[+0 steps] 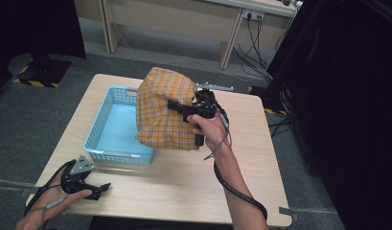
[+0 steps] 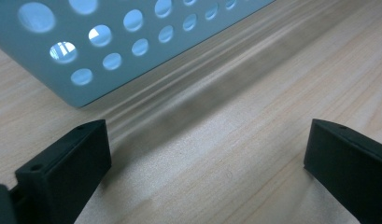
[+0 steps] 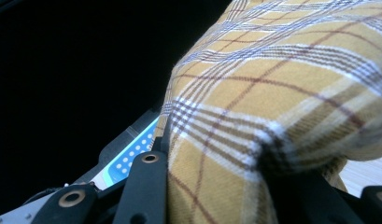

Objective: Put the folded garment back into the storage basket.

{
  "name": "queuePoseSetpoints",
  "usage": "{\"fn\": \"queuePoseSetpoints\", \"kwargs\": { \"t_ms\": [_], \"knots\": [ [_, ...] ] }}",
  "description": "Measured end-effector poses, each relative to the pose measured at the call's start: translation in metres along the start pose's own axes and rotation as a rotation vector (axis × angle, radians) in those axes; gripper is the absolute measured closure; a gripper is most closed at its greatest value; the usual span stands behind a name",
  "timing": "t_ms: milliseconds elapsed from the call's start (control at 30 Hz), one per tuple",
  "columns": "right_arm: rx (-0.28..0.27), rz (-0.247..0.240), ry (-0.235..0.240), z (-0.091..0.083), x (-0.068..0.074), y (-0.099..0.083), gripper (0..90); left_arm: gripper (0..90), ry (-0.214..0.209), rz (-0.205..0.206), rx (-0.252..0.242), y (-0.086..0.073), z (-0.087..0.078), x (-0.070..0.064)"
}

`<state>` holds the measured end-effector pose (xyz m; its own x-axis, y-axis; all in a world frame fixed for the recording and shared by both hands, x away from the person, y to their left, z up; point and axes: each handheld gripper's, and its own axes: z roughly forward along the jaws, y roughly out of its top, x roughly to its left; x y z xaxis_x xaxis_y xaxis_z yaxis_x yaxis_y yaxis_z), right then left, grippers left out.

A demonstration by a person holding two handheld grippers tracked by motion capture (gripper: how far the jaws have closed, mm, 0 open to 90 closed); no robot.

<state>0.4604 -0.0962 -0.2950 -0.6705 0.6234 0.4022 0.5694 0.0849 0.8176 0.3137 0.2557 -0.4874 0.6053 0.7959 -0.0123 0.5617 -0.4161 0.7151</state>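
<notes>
1. The table [image 1: 184, 191] has a light wood top with rounded corners and stands on a grey carpet floor [image 1: 50, 124].
2. Behind the table there is a pale desk [image 1: 184, 19], with cables [image 1: 253, 52] that hang down to the floor under it.
3. A black curtain [image 1: 347, 110] closes the right side of the room, and another dark one is at the far left.
4. A blue basket [image 1: 112, 132] with holes in its walls stands on the left half of the table.
5. The right gripper [image 1: 177, 105] holds a yellow checked cloth [image 1: 162, 112] up in the air, over the right edge of the basket; its jaws are clamped on the fabric.
6. The cloth hangs down and its lower edge reaches near the table.
7. The left gripper [image 1: 100, 189] rests low at the near left corner of the table, just in front of the basket, with its jaws wide apart and nothing between them.
</notes>
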Motion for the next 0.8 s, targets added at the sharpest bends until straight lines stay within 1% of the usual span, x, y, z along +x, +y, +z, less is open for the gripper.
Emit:
{"fn": "queuePoseSetpoints", "kwargs": {
  "t_ms": [233, 400, 600, 800],
  "knots": [
    [0.022, 0.003, 0.012, 0.02, 0.009, 0.004, 68.0, 0.0, 0.0, 0.0, 0.0, 0.0, 0.0, 0.0],
    [0.043, 0.002, 0.009, 0.034, 0.012, 0.004, 67.9, 0.0, 0.0, 0.0, 0.0, 0.0, 0.0, 0.0],
    [0.053, 0.006, 0.012, 0.044, 0.016, 0.007, 67.7, 0.0, -0.002, 0.002, 0.001, 0.0, 0.0, 0.0],
    [0.063, 0.002, 0.016, 0.056, 0.026, 0.012, 67.3, 0.0, -0.002, 0.005, 0.003, 0.0, 0.0, 0.0]
  ]
}}
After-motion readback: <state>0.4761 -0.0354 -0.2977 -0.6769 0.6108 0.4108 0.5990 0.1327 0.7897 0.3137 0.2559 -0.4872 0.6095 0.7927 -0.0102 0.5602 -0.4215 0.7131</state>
